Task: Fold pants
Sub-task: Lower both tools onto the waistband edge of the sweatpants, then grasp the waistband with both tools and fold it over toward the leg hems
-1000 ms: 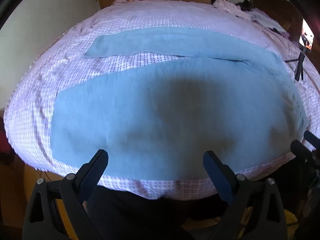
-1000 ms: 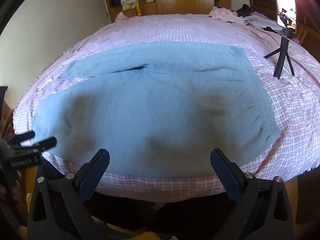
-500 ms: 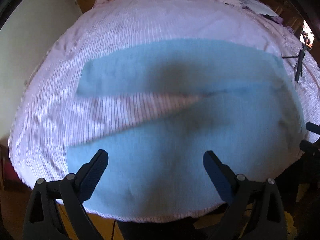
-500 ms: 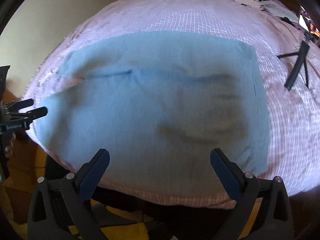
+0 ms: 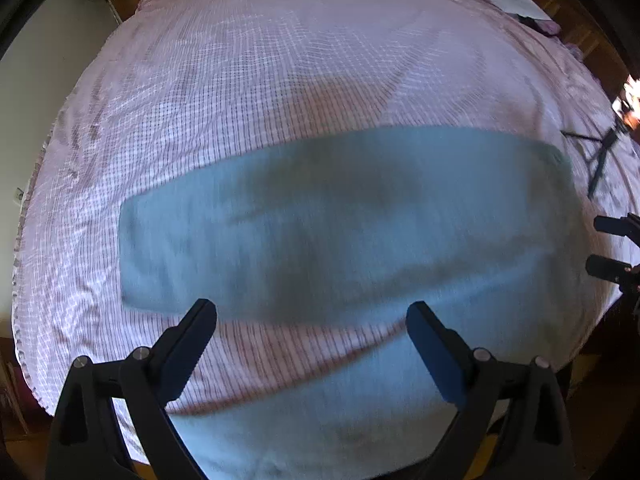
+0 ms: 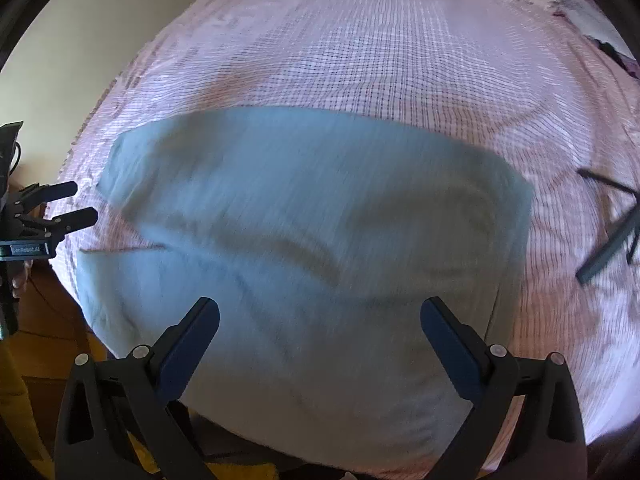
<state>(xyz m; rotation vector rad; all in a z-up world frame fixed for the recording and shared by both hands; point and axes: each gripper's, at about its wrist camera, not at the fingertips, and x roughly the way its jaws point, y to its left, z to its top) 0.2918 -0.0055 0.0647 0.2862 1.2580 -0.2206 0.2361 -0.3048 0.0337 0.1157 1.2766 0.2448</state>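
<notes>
Light blue pants [image 5: 340, 232], soft matte cloth, lie flat across the near part of a bed [image 5: 280, 80], their two legs parted by a wedge of sheet. The sheet is pale pink with a fine dark check, slightly wrinkled. Left gripper [image 5: 312, 328] and right gripper [image 6: 320, 320] both hang spread wide above the pants, holding nothing. A dark tripod [image 6: 612, 236] stands on the bed beside the pants. Motion blur hides any lettering.

Only a small white label on the left claw [image 6: 60, 204], too blurred to read
</notes>
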